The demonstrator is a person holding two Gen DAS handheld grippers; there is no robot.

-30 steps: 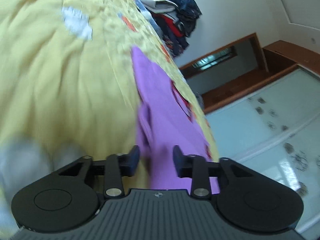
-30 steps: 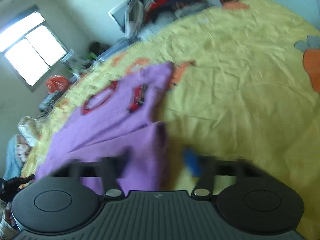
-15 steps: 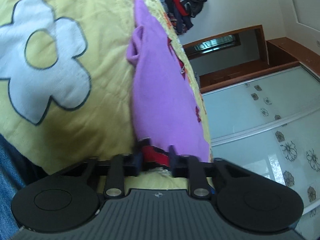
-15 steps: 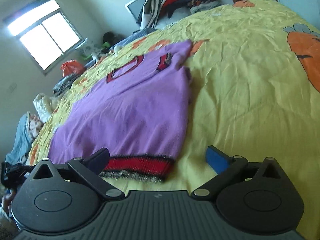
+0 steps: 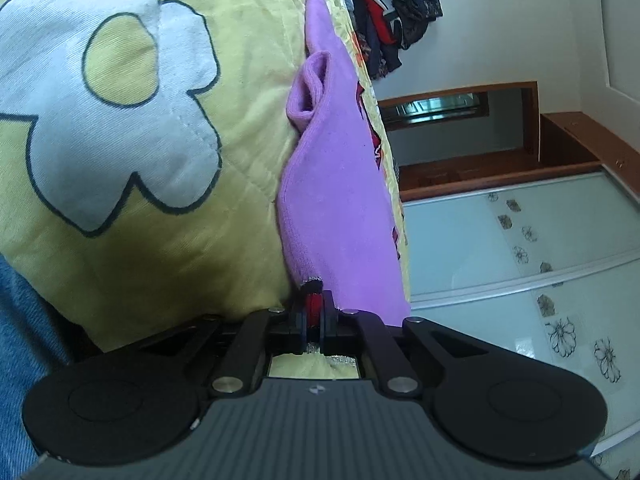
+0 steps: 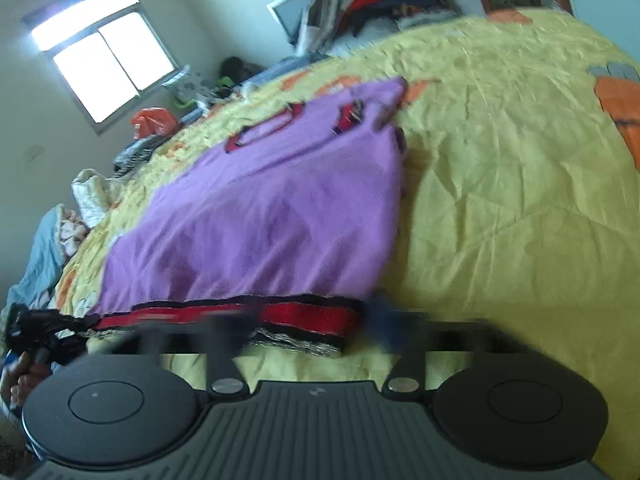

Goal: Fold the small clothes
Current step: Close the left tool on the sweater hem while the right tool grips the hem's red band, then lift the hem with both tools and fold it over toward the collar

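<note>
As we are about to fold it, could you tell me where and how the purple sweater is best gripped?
Grip the red hem band of the purple sweater at its corners, coming low from the near side: it lies flat on the yellow bedspread, hem facing us. The left tool pinches one corner.

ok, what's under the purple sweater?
The purple sweater lies flat on the yellow quilt. Only quilt shows around its edges; anything beneath the fabric is covered.
</note>
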